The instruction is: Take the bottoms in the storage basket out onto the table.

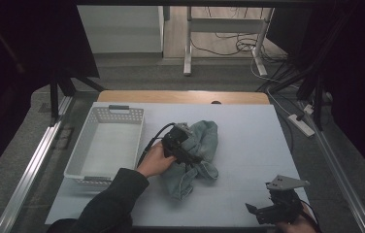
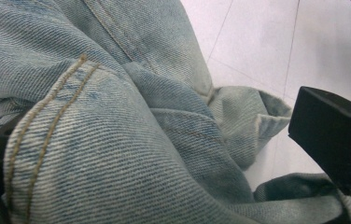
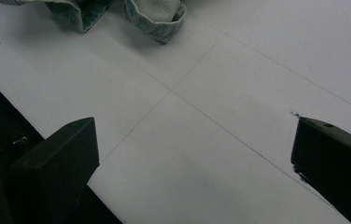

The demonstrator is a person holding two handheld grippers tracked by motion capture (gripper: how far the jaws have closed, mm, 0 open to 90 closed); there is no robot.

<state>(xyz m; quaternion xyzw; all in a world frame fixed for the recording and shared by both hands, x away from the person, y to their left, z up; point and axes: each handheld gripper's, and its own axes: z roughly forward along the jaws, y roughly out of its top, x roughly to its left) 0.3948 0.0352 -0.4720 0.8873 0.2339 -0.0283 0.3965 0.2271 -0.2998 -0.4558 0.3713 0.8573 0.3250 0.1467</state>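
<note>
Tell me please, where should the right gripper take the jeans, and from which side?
Probably at the rolled hem of the jeans, the part nearest the right gripper. It lies loose on the table, folded thick, so open jaws can close over it. Come low from the near right side; the left gripper already sits on the bunched middle.

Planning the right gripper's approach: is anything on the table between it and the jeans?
Nothing visible. Bare table lies between the right gripper, jaws open, and the jeans. The left gripper is already at the denim.
</note>
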